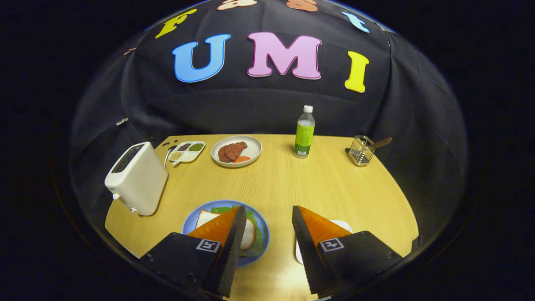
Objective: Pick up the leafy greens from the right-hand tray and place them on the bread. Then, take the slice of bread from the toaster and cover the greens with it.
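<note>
My gripper (267,221) is open above the near part of the wooden table (317,184), with nothing between its fingers. Under the left finger (225,234) lies a blue plate (262,221) holding a slice of bread (248,234) that rests on top of leafy greens (219,209); the finger hides part of them. A white tray (343,225) lies under the right finger (317,238), mostly hidden. A white toaster (136,177) stands at the table's left side, beyond the left finger; its slot looks dark.
At the back of the table stand a divided dish of seeds (187,151), a white plate with meat slices (236,151), a green bottle (304,133) and a wire holder with a utensil (363,149).
</note>
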Demonstrator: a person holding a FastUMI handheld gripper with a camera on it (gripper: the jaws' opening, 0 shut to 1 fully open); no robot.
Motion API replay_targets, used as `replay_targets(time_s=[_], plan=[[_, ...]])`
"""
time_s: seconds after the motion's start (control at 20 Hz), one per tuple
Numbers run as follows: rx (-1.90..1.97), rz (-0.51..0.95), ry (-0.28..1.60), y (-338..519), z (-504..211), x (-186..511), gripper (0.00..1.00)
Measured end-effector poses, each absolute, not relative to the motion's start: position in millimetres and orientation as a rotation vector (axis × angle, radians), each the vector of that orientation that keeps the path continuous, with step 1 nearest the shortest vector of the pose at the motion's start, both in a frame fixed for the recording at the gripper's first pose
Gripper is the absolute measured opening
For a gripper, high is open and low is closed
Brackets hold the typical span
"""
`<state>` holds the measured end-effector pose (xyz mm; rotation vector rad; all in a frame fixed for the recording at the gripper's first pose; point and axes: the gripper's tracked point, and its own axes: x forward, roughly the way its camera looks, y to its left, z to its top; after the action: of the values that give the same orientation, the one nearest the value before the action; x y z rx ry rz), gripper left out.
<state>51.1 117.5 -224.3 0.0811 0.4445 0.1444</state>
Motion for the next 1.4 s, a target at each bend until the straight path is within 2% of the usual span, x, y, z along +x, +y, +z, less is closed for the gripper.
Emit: replay_targets(time_s=[0.1,0.15,0.55,1.15,1.4], plan=[[0.058,0.158,0.387,112,-194,44,0.77],[0.046,0.159,0.363,107,-181,40,0.84],[0.107,0.161,0.257,113,-107,10,0.99],[0.082,0.105,0.185,79,-85,12,0.99],[0.089,0.134,0.154,83,-75,21,0.99]])
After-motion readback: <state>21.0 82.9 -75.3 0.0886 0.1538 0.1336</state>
